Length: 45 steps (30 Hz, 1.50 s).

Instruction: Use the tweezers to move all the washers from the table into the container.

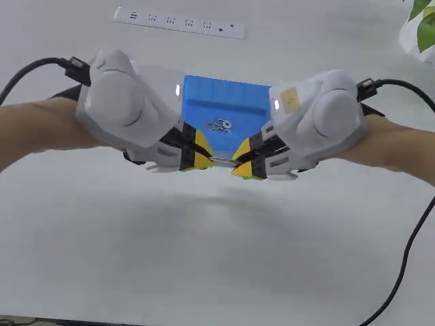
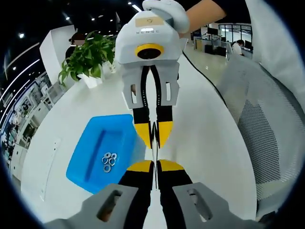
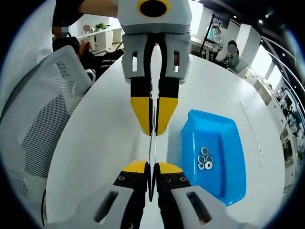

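Thin metal tweezers (image 1: 221, 161) are held level above the white table (image 1: 204, 258), between two grippers that point at each other. My left gripper (image 1: 202, 157) (image 2: 155, 167) is shut on one end. On the other end my right gripper (image 1: 239, 159) (image 3: 151, 167) is shut too. Just behind them lies the blue container (image 1: 228, 102) (image 2: 95, 143) (image 3: 219, 143). Several small silver washers (image 1: 219, 125) (image 2: 108, 161) (image 3: 205, 158) lie in a cluster inside it. I see no washers on the bare table.
A white power strip (image 1: 178, 22) lies at the table's far edge and a potted plant (image 1: 425, 27) (image 2: 88, 59) stands at the far right. A black cable (image 1: 408, 251) trails off on the right. A white mesh chair (image 2: 267, 129) (image 3: 43, 124) stands beside the table.
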Available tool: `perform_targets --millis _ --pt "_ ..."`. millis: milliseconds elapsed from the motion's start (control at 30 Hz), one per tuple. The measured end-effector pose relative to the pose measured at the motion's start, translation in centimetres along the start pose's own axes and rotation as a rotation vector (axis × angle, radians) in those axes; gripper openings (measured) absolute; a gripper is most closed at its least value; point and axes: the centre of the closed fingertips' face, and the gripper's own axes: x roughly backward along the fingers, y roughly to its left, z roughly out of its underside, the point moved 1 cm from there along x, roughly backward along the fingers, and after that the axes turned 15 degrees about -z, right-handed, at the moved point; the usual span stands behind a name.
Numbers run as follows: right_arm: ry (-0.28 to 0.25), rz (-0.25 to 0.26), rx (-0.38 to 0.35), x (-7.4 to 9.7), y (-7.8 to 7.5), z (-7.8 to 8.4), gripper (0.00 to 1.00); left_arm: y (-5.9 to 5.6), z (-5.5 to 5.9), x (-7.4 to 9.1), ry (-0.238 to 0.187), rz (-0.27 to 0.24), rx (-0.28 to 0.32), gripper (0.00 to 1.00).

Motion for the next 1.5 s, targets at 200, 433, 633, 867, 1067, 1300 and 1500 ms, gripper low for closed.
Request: perform_targets --millis 200,433,633,867,1067,1300,1500 --pt "0.024 -0.021 -0.043 -1.7 -0.4 1.0 0.08 -0.6 2.6 -2.0 0.066 0.016 0.028 0.07" --pt "0.045 -0.024 -0.053 -2.4 -0.7 1.7 0.08 -0.6 3.4 -2.9 0.084 0.034 0.050 0.08" --pt "0.047 -0.010 -0.049 -2.5 -0.8 1.6 0.09 -0.6 3.5 -3.0 0.081 0.041 0.066 0.08" --pt "0.063 0.009 -0.050 -2.4 -1.0 1.8 0.10 -0.7 3.5 -3.0 0.081 0.054 0.060 0.08" --pt "0.088 0.012 -0.052 -2.5 -1.1 1.7 0.11 -0.7 3.6 -3.0 0.089 0.061 0.045 0.09" --pt "0.107 0.021 -0.046 -2.5 -1.0 1.6 0.12 -0.8 3.6 -2.9 0.091 0.068 0.048 0.09" --pt "0.098 0.017 -0.075 -2.5 -0.8 1.6 0.13 -0.8 3.8 -2.8 0.098 0.065 0.050 0.10"
